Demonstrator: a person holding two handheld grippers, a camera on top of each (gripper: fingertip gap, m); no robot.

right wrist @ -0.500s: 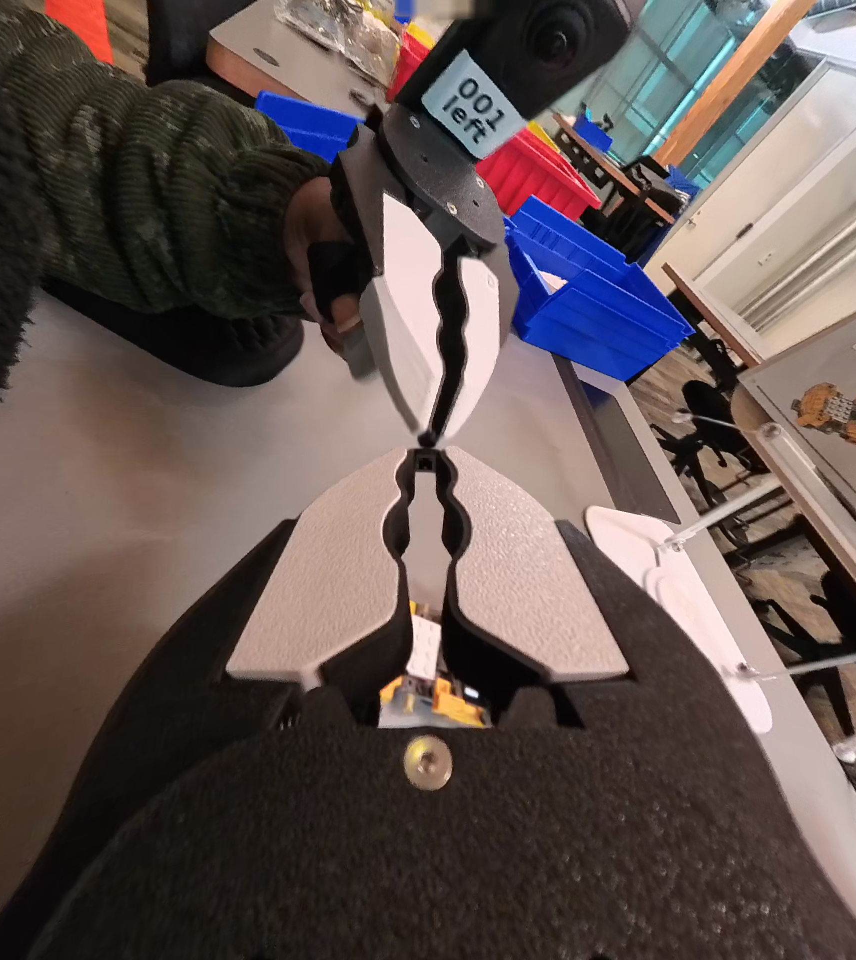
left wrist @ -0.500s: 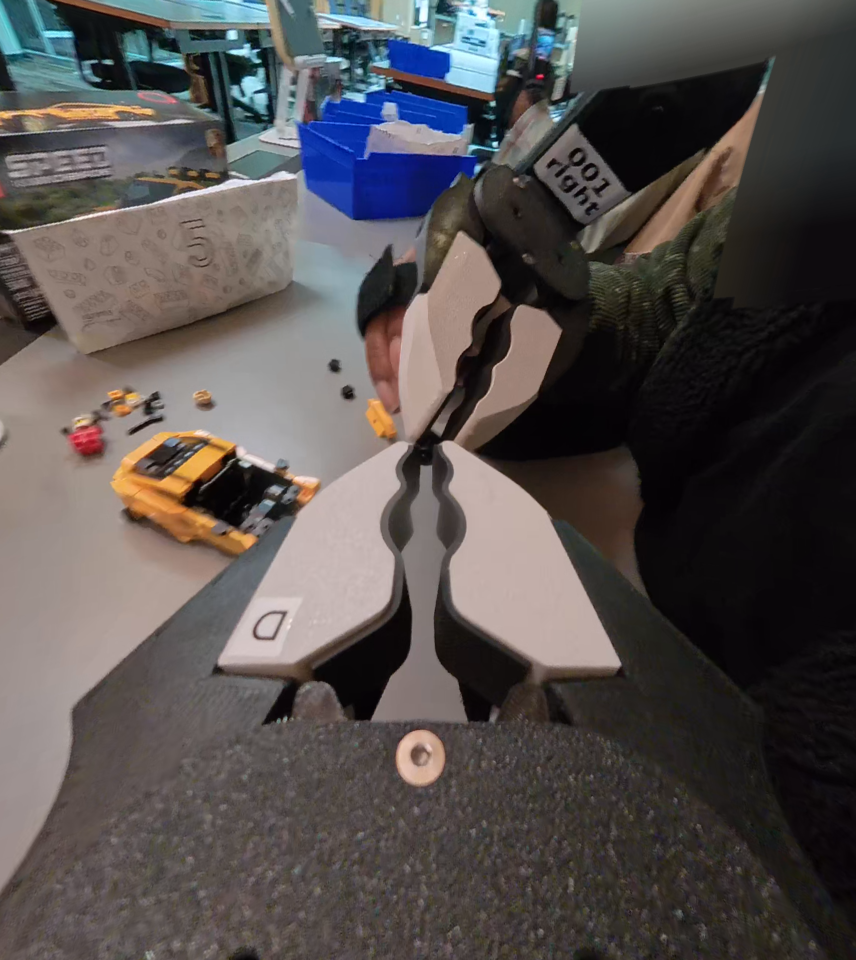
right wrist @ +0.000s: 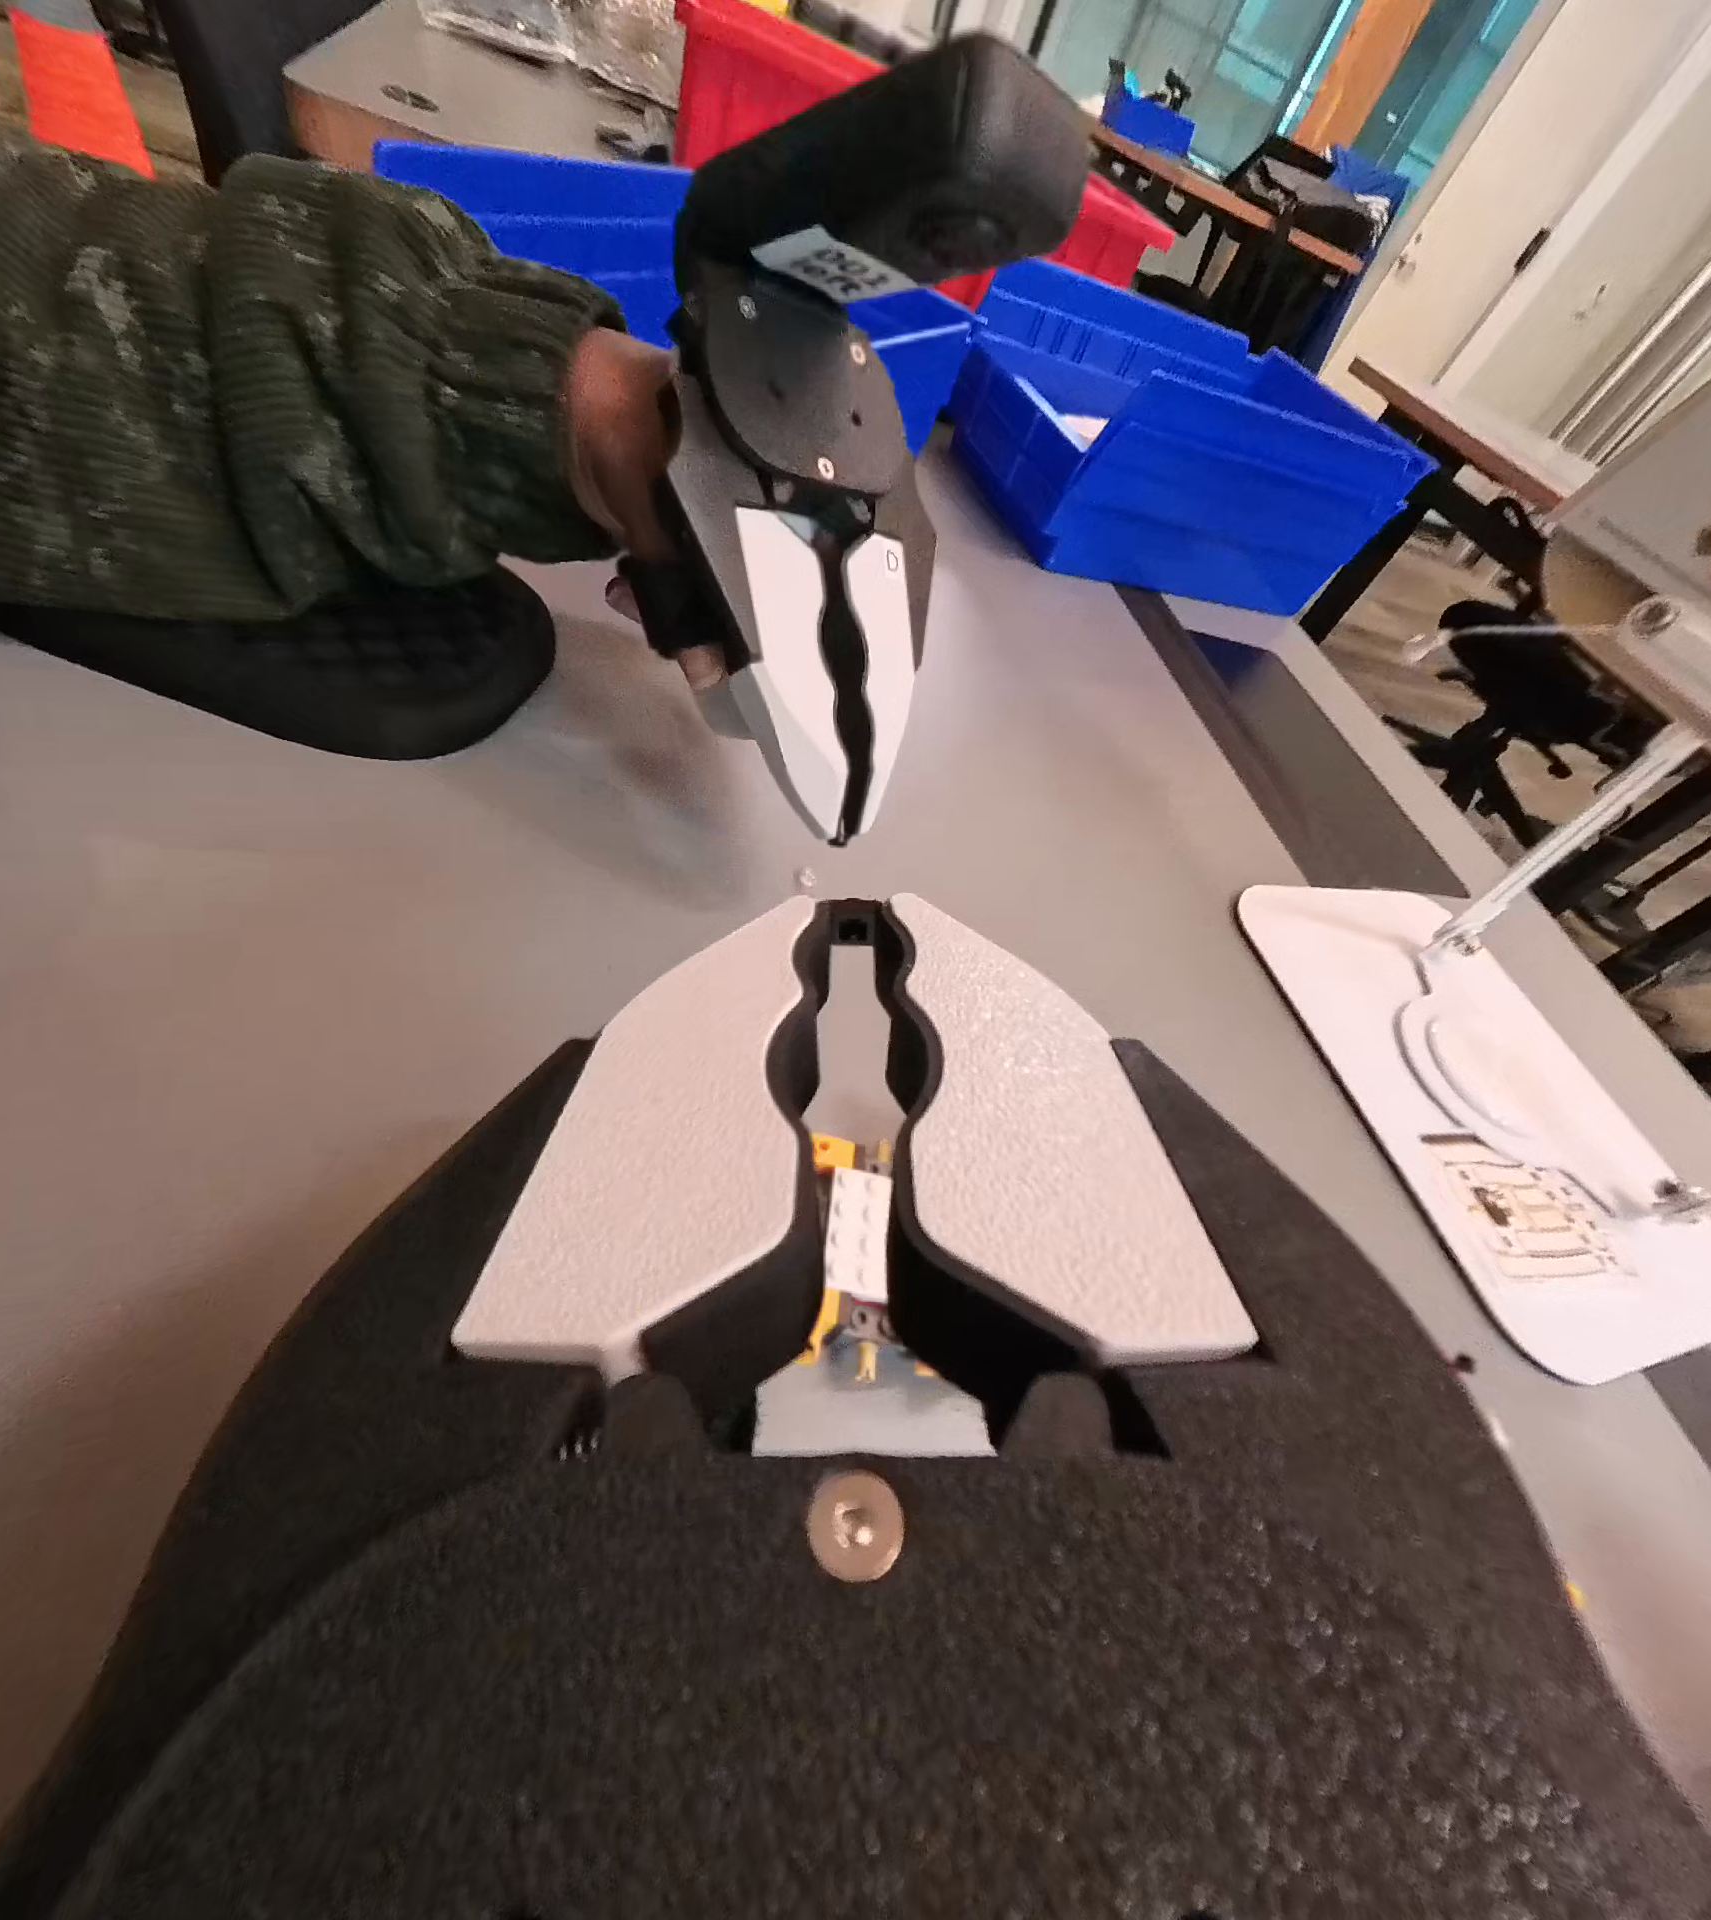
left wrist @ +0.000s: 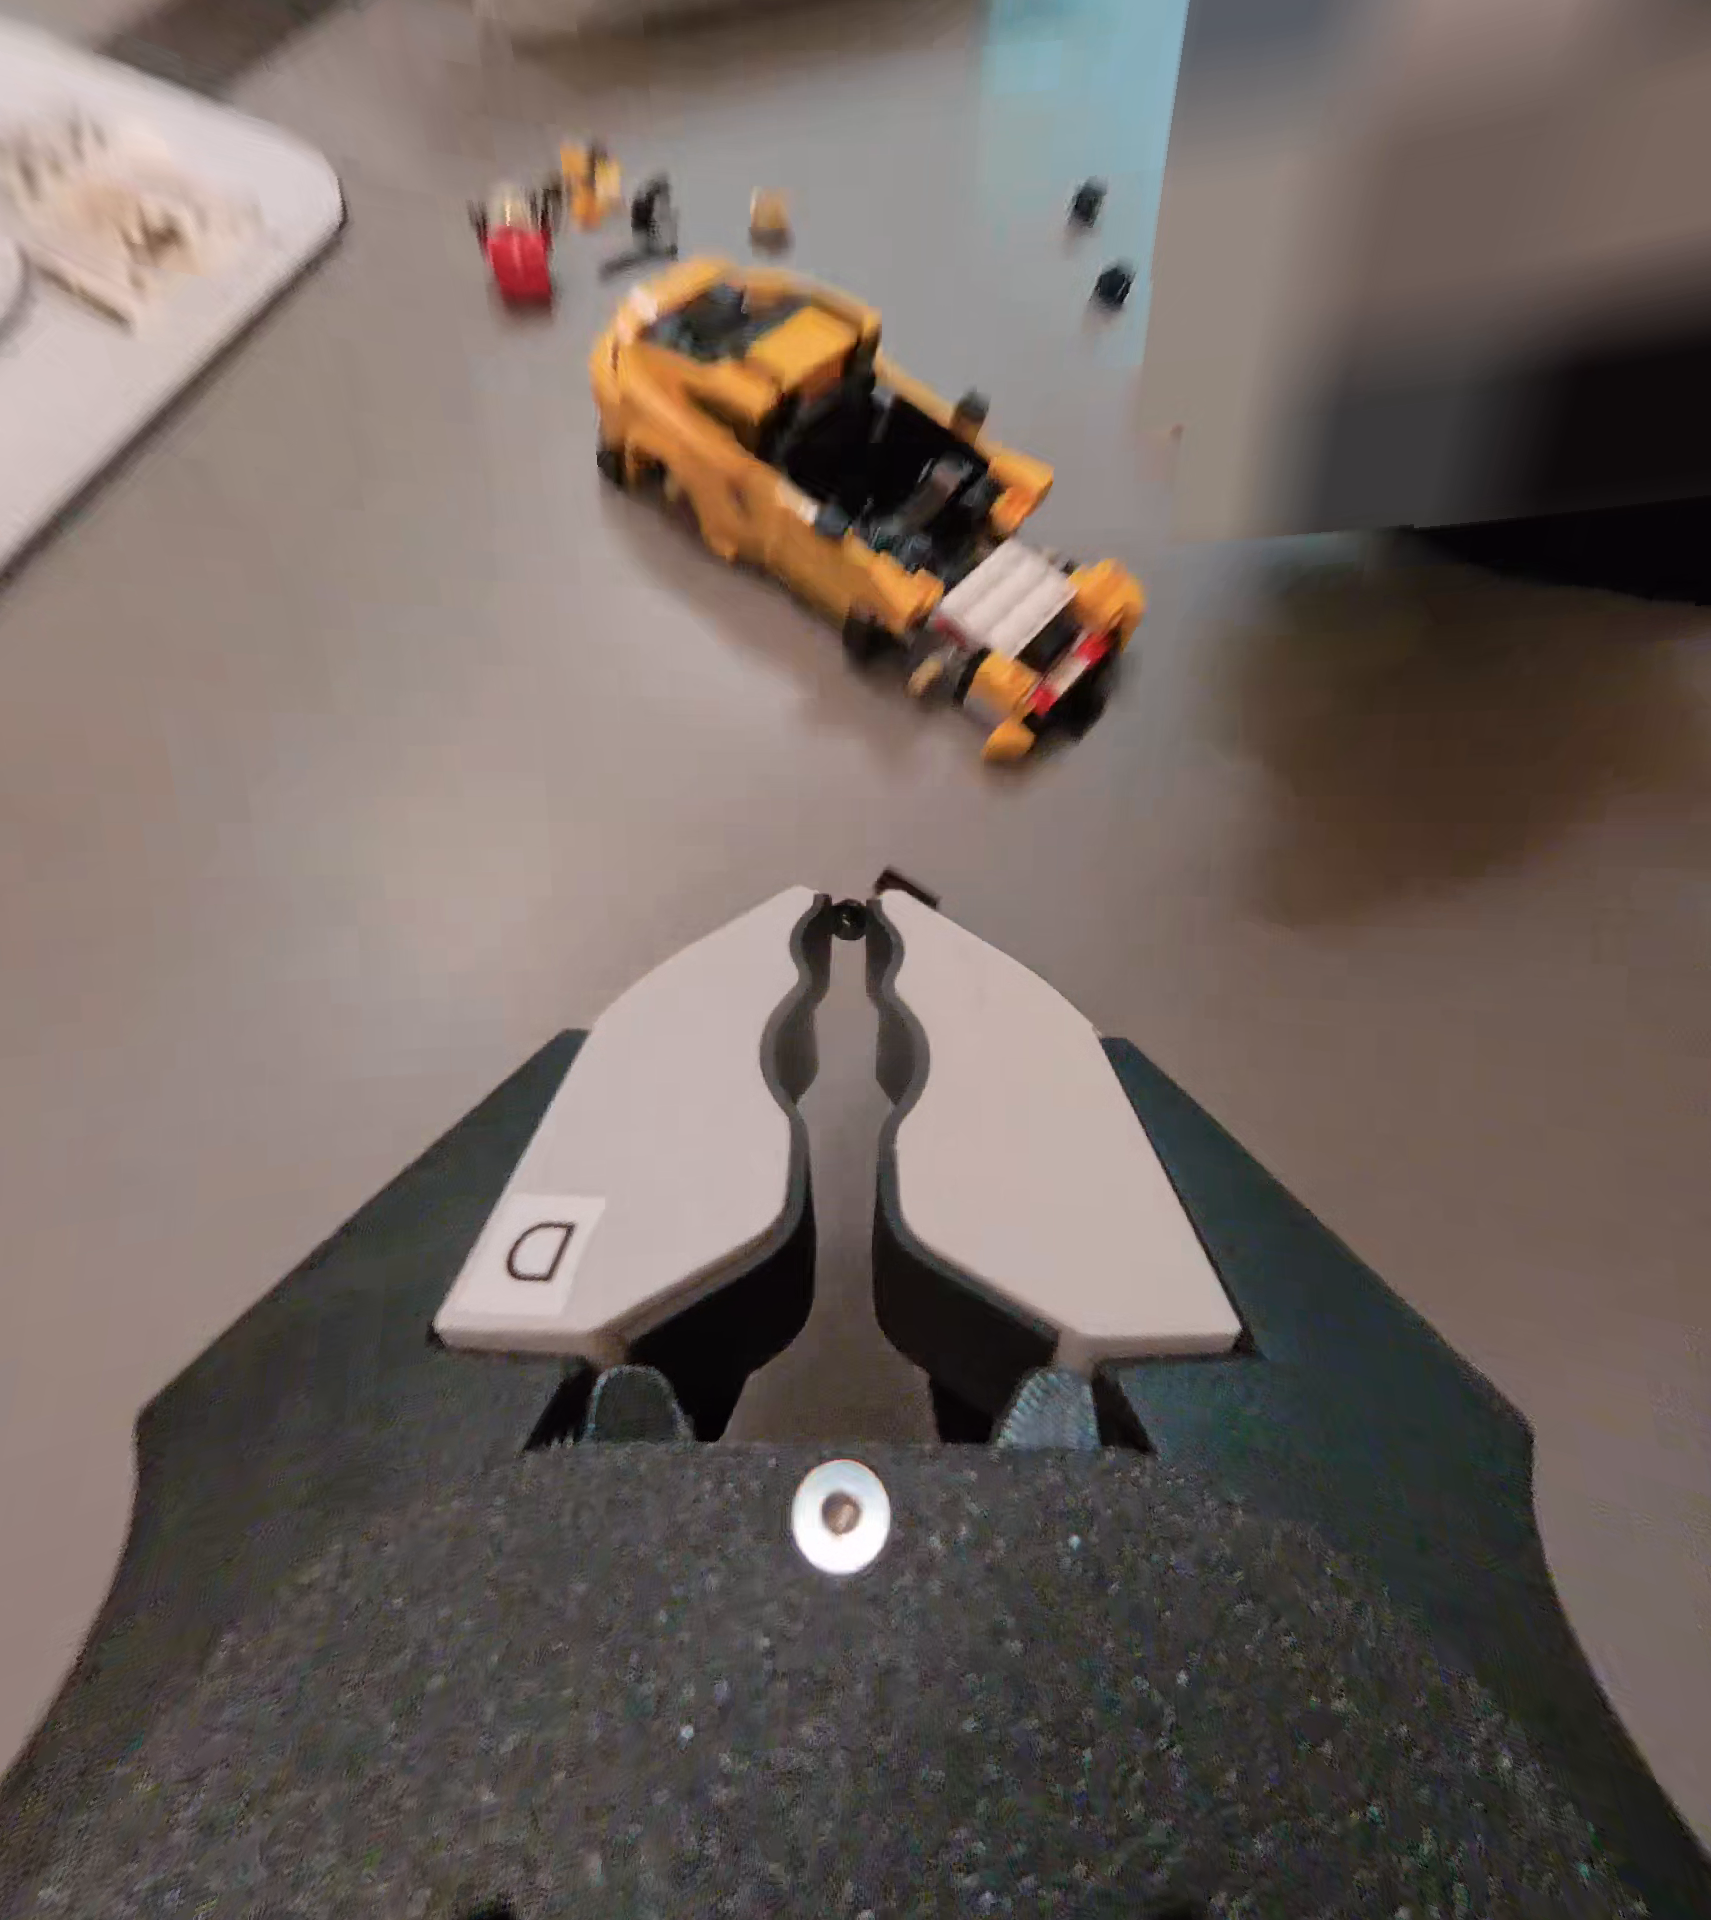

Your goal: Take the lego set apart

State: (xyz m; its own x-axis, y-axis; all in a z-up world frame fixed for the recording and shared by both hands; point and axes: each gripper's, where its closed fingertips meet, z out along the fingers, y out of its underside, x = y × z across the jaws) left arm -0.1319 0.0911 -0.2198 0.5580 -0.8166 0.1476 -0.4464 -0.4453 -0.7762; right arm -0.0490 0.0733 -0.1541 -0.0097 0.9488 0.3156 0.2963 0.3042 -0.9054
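The left gripper [left wrist: 851, 912] pinches a tiny black piece [left wrist: 848, 918] at its tips; a thin black sliver juts out beside it. The right gripper [right wrist: 853, 914] nips a small square black piece [right wrist: 852, 928], close to the left's tips but apart. Both have wavy-edged grey fingers on grainy black bodies. On the smooth grey table [left wrist: 311, 727], the left view shows the blocky yellow car [left wrist: 830, 468], roof off, with loose bits [left wrist: 581, 223] behind; the right view glimpses it only between its fingers. Only the right view shows blue bins [right wrist: 1183, 457]. A white board [right wrist: 1516, 1143] lies near the edge.
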